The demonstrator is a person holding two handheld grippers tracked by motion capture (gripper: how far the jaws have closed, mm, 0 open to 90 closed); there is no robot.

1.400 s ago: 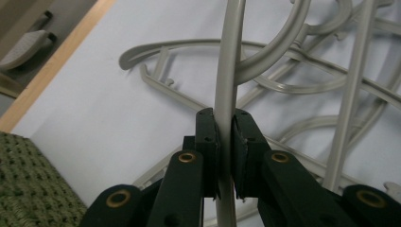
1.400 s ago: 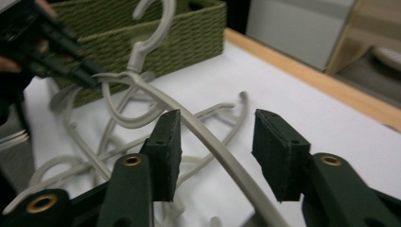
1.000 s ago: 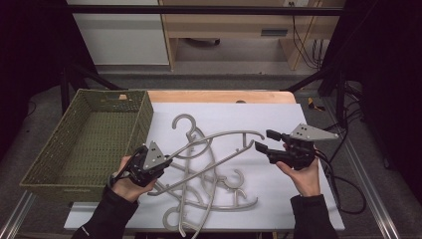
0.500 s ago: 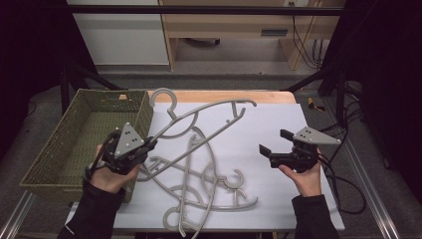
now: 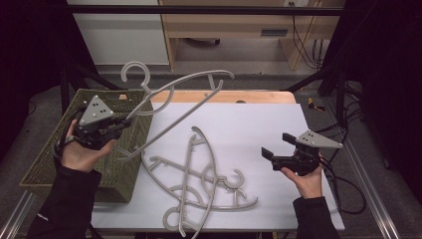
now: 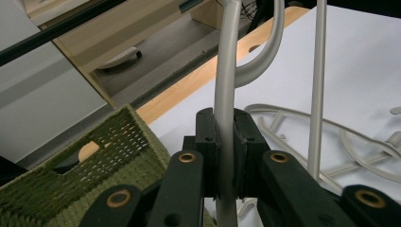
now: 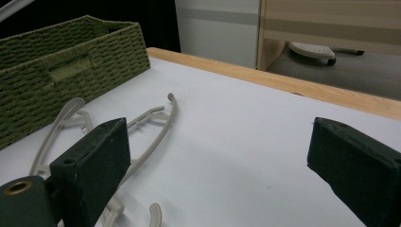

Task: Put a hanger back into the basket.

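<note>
white surface (image 5: pixel 259 124) with a wooden far edge, dark room around it. your left tool (image 5: pixel 119 127) is clamped on the bar of a pale grey plastic hanger (image 5: pixel 191 94), held up in the air and tilted over the woven olive-green basket (image 5: pixel 54 164) at the surface's left edge. a tangle of matching grey hangers (image 5: pixel 199 184) lies flat mid-surface. your right tool (image 5: pixel 277 147) hovers over the right side, jaws just opened wide, nothing between them.
</note>
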